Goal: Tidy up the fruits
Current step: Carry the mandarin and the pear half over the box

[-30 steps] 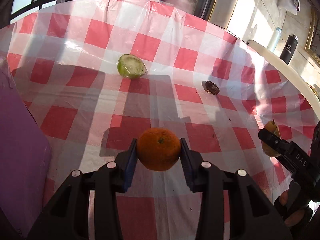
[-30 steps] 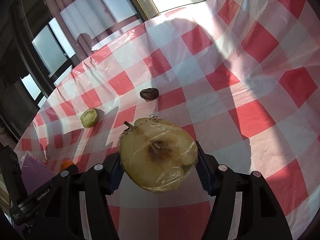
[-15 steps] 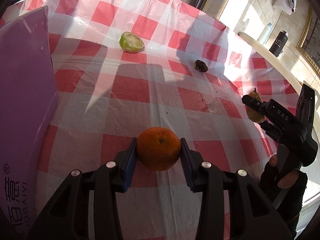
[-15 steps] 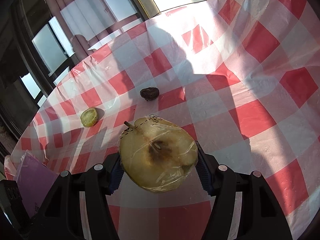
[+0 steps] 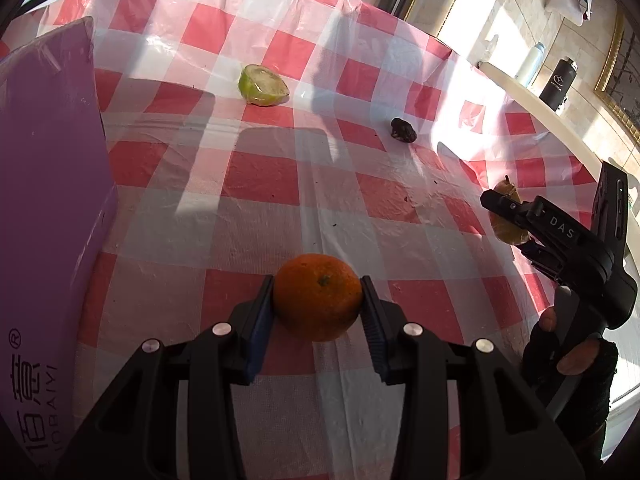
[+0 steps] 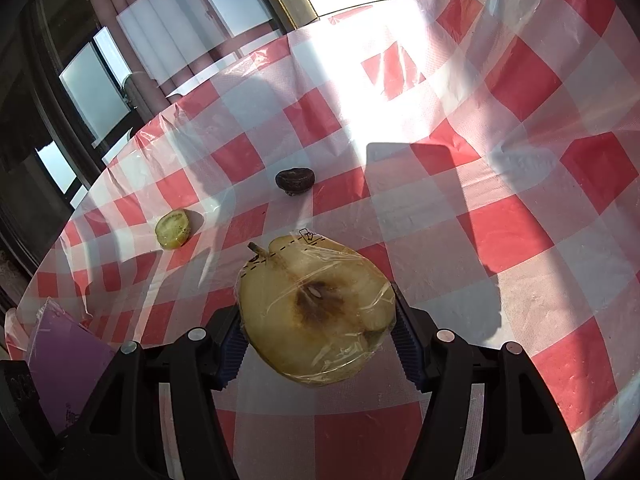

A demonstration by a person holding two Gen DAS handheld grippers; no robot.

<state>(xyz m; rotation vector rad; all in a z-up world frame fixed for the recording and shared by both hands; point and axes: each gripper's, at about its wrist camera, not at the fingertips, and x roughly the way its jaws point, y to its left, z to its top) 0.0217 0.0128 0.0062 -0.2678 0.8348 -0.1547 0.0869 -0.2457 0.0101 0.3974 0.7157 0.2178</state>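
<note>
The left gripper [image 5: 318, 300] has its jaws closed against both sides of a round orange mandarin [image 5: 318, 297], which it holds just above the surface, a round table draped in a red-and-white checked plastic cloth [image 5: 280, 184]. The right gripper [image 6: 316, 334] has its jaws set wider and pressed against the two edges of a browned, cut half pear wrapped in clear film [image 6: 316, 312], cut face up and stem pointing away; in the left wrist view the same pear [image 5: 505, 222] shows behind that gripper at the right edge of the cloth, with a person's hand [image 5: 568, 354] on the handle. Lying on the cloth well apart from both are a green cut half fruit with a pale face [image 5: 263, 85] and a small dark wrinkled dried fruit [image 5: 404, 130]. A purple box with printed characters [image 5: 48, 200] stands at the left side of the surface.
</note>
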